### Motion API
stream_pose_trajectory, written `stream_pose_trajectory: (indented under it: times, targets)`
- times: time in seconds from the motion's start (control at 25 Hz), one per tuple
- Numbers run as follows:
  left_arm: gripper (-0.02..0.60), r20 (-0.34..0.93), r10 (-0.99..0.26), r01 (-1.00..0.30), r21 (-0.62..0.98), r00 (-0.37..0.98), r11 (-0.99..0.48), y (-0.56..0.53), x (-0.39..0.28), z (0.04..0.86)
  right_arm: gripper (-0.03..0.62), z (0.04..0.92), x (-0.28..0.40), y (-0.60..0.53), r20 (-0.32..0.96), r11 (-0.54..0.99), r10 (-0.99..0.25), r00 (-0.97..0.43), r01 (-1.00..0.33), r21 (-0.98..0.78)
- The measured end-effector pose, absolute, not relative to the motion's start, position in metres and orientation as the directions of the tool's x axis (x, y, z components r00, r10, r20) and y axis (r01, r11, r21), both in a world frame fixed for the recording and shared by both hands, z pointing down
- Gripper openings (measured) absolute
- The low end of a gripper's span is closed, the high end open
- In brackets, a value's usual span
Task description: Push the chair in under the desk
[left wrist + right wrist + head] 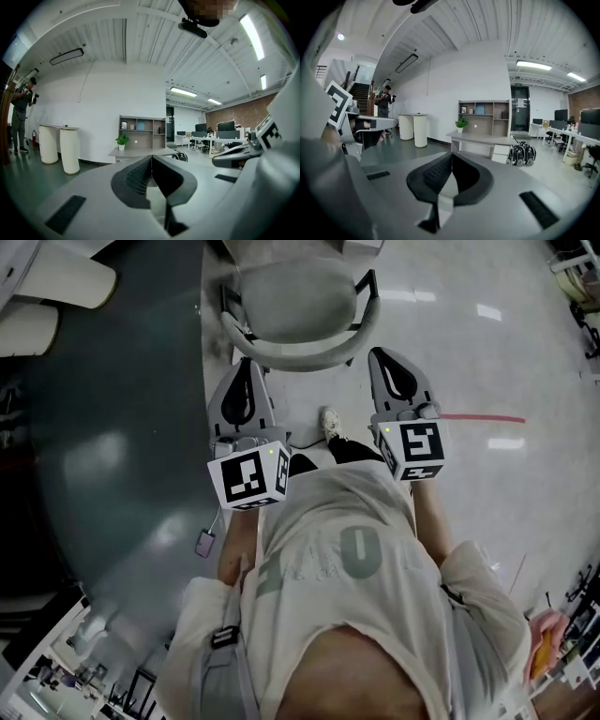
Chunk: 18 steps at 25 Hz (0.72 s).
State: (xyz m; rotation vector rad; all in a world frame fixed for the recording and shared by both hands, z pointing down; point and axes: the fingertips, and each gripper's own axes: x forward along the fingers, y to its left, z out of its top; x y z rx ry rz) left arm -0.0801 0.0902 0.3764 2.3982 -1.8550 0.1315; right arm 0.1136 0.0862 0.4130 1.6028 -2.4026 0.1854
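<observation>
A pale floor (469,362) fills the right of the head view, with a darker patch on the left. In both gripper views a grey desk (480,138) stands straight ahead, well beyond the jaws, with a potted plant (461,123) on it.

The grey chair (295,306) stands at the top of the head view, its curved back rim towards the person. The left claw (248,362) and right claw (382,357) sit at either end of that rim, tips very near it. Whether they touch cannot be told. Each claw has its jaws pressed together on nothing.

The person's shirt (347,549) carries a large "0"; the letters beside it are unreadable. The chair's far side is cut off by the frame edge, and the claws' own bodies hide it in both gripper views.
</observation>
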Motion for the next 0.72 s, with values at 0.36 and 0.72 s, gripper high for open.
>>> stream_pose_trajectory:
  times: [0.36,0.72]
  targets:
    - [0.015,0.182,-0.956,-0.972,0.015,0.231,-0.233,0.031,-0.073,0.389,0.018,0.422,0.092,0.022,0.298,0.511,-0.827,-0.476,-0.858,0.047]
    - [0.018,0.216,-0.909,-0.928,-0.032,0.357,-0.372,-0.008,-0.068,0.394,0.018,0.414,0.079,-0.002,0.280,0.487,-0.846,-0.453,-0.871,0.065]
